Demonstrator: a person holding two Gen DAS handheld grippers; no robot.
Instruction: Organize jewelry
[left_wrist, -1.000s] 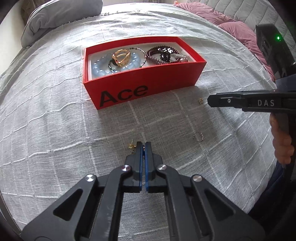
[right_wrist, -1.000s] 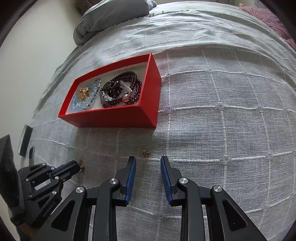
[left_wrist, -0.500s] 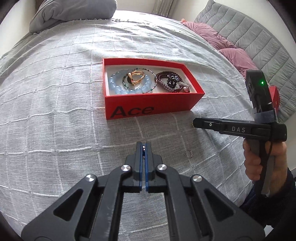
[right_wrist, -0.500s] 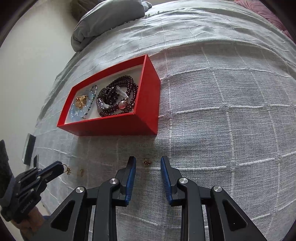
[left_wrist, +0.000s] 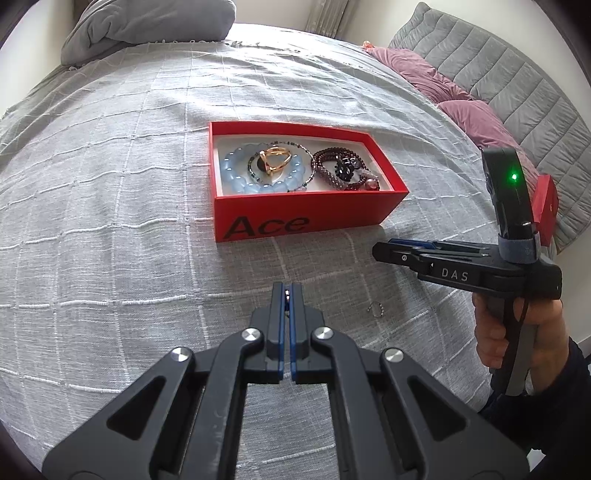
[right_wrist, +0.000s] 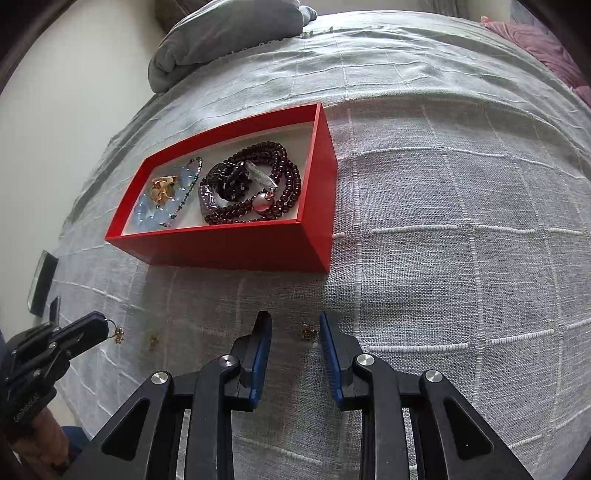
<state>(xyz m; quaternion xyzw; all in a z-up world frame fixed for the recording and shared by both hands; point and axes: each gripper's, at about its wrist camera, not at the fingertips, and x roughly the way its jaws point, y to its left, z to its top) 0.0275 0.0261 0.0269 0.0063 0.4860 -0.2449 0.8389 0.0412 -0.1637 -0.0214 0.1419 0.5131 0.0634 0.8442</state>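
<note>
Mostly done: pale blue bead bracelet (left_wrist: 258, 177), gold ring (left_wrist: 275, 162) and dark garnet bead strands (right_wrist: 266, 188) already in open red cardboard box (left_wrist: 303, 214), frame centre. Left gripper (left_wrist: 287, 291) pressed together, pinching small gold dangling earring (right_wrist: 117, 332). Right gripper (right_wrist: 295, 328) spread around tiny gold stud (right_wrist: 306, 330), lower centre. Small silver ring (left_wrist: 376, 308) and another gold piece (right_wrist: 153, 339) left on grey bed cover (left_wrist: 110, 240).

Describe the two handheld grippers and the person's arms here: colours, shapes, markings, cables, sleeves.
Both grippers, left gripper and right gripper, are matte black linkages with silver pivot bolts and blue-lined fingers. From the left wrist view, the right gripper's side reads "DAS" in white; a black module with a green light is strapped on top, and a dark cable hangs by the grip. The right hand is bare, with a dark navy sleeve.
</note>
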